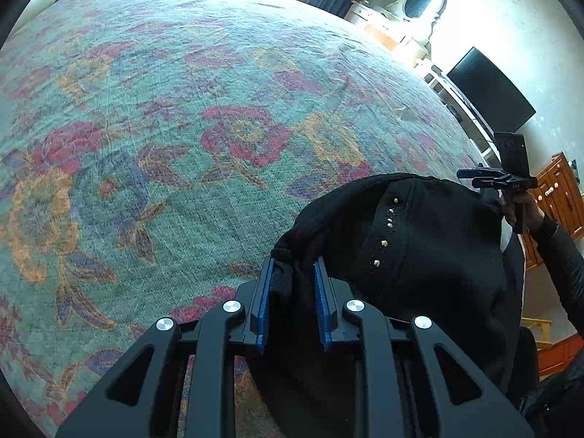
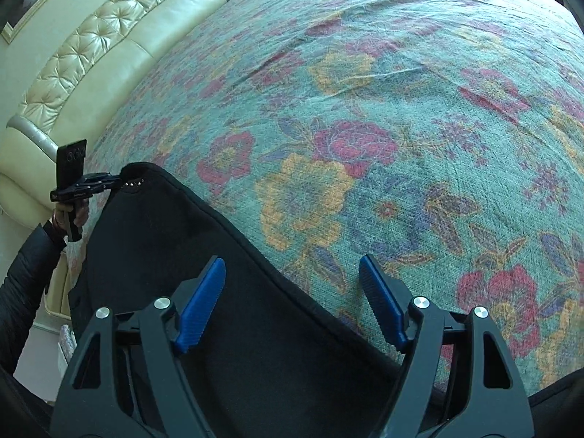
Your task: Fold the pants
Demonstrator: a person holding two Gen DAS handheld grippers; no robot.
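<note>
The black pants with small metal studs hang over the floral bedspread. My left gripper is shut on a bunched edge of the pants, fabric pinched between its blue pads. In the right wrist view the pants stretch as a dark sheet from the left gripper at the far corner down to the near edge. My right gripper is open, its blue pads wide apart just above the pants' edge, holding nothing. It also shows in the left wrist view at the pants' far corner.
The bed fills both views under a green floral bedspread. A cream tufted headboard runs along the left. A dark TV screen, a white shelf and wooden cabinets stand by the wall at right.
</note>
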